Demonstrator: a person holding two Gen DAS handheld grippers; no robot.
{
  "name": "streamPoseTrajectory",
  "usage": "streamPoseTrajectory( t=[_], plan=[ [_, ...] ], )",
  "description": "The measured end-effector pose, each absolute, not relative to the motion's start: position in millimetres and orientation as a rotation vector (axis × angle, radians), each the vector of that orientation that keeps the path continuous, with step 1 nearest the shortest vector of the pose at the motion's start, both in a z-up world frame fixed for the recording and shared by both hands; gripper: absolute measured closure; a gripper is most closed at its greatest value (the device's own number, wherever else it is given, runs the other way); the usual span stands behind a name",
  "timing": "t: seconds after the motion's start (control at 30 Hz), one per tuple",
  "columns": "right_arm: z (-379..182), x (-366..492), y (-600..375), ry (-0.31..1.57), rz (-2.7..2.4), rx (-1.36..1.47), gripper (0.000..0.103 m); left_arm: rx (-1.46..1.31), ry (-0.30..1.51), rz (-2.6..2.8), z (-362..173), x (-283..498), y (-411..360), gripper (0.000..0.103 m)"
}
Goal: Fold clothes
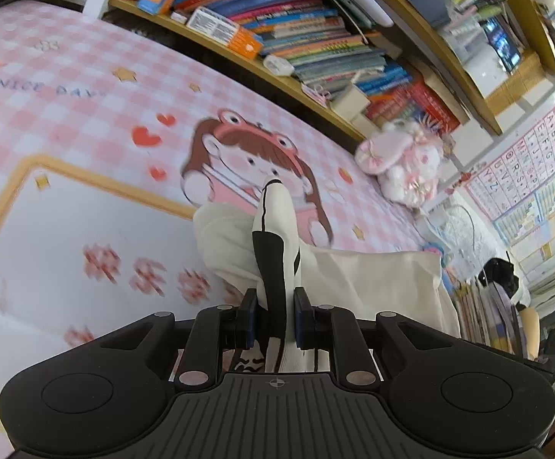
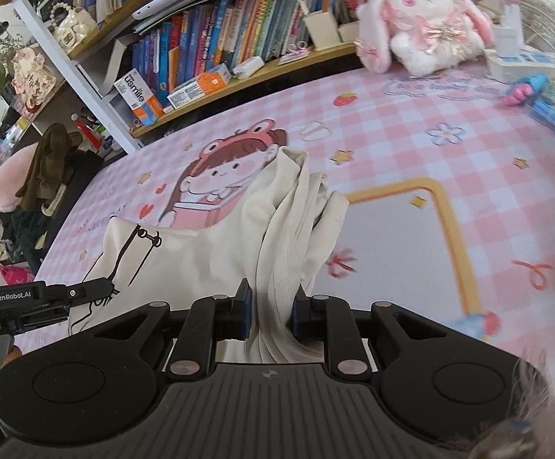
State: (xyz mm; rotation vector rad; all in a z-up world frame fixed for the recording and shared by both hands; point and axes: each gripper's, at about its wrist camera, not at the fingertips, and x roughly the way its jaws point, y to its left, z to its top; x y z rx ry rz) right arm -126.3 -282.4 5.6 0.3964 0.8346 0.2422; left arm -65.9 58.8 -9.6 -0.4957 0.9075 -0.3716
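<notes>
The fingers [image 1: 303,315] of the left gripper [image 1: 275,317] are squeezed tight on a bunch of the cream shirt [image 1: 373,283]. The bit they pinch has black lines printed on it, and it sticks up past the fingers in a point. The shirt's other folds hang down over the pink checked mat [image 1: 86,88], which has a cartoon girl [image 1: 247,160] in a frog hat drawn on it. Behind the mat stands a shelf of books [image 1: 315,26]. A white and pink plush bunny [image 1: 407,164] sits at the far edge of the mat.

In the right view, the fingers [image 2: 244,311] of the right gripper [image 2: 271,313] are clamped on a ribbed, bunched part of the same cream shirt [image 2: 216,252]. The cloth rises from the fingers in folds. A flat part with a black line drawing spreads to the left over the mat [image 2: 392,153]. The left gripper [image 2: 98,287] pokes in from the left edge, touching the shirt. The bunny [image 2: 426,26] sits far back by the books [image 2: 220,38].
</notes>
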Motion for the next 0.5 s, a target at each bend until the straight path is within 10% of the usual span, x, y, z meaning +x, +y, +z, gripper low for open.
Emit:
streamPoseTrajectory(
  t=[0.5],
  plan=[
    [11.6, -47.4, -205.2, 0.827, 0.214, 0.378, 0.086, -0.521, 0.882, -0.428, -1.3, 23.8, 124.8, 0.086]
  ],
)
